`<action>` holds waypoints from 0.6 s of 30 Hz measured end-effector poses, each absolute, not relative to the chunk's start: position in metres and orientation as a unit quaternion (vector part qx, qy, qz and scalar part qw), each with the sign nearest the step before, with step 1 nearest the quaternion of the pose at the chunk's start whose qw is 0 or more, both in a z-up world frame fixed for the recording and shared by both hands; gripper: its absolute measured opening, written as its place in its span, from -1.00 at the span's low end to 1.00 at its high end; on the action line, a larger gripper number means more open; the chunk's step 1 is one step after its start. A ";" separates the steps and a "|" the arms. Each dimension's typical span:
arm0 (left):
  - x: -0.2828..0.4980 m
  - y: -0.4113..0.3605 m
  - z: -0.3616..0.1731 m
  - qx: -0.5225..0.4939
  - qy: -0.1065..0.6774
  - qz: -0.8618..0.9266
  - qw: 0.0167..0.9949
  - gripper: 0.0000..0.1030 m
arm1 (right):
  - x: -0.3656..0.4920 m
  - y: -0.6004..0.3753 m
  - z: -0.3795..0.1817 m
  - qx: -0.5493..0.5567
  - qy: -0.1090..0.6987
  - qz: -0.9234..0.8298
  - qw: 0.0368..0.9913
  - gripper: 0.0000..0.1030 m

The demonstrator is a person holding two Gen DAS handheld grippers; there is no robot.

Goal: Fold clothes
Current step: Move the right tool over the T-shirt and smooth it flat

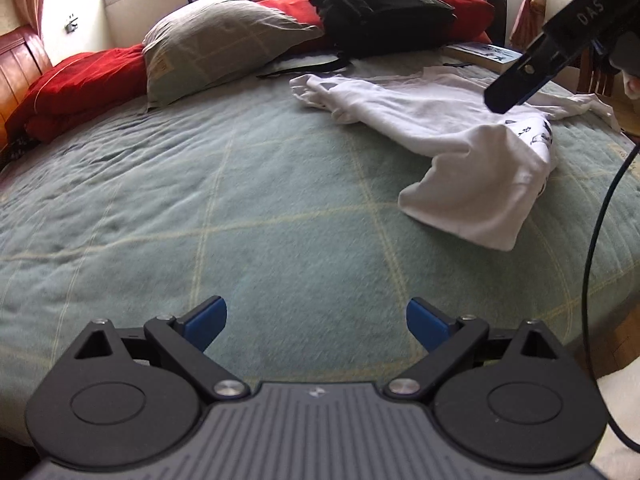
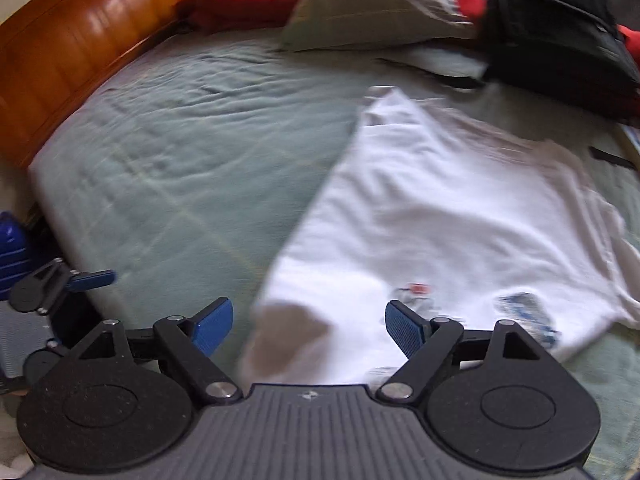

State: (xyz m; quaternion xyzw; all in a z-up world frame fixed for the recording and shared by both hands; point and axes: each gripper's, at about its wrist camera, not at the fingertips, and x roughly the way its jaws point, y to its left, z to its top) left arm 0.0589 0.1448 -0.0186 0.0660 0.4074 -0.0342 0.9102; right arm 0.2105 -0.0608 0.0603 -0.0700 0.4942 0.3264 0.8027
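Soft white cotton shirt (image 2: 452, 216), glossy wooden headboard (image 2: 76, 44)

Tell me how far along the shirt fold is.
Done: one side of the shirt looks folded over, still rumpled on the bedspread. In hand: nothing; left gripper and right gripper both open, empty. Left: the remaining folds and smoothing.

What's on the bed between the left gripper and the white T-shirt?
Nothing but bare green bedspread. In the left wrist view, the open left gripper hovers over it, and the white T-shirt lies farther off to the right.
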 end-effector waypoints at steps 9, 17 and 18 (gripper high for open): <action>0.040 0.194 -0.022 0.040 0.416 0.029 0.908 0.88 | 0.186 0.035 0.037 -0.099 0.515 0.385 0.759 0.87; 0.040 0.201 -0.021 0.029 0.414 0.036 0.909 0.88 | 0.205 0.059 -0.003 -0.123 0.539 0.338 0.762 0.87; 0.041 0.200 -0.020 0.029 0.413 0.034 0.910 0.88 | 0.207 0.058 -0.006 -0.129 0.538 0.330 0.765 0.87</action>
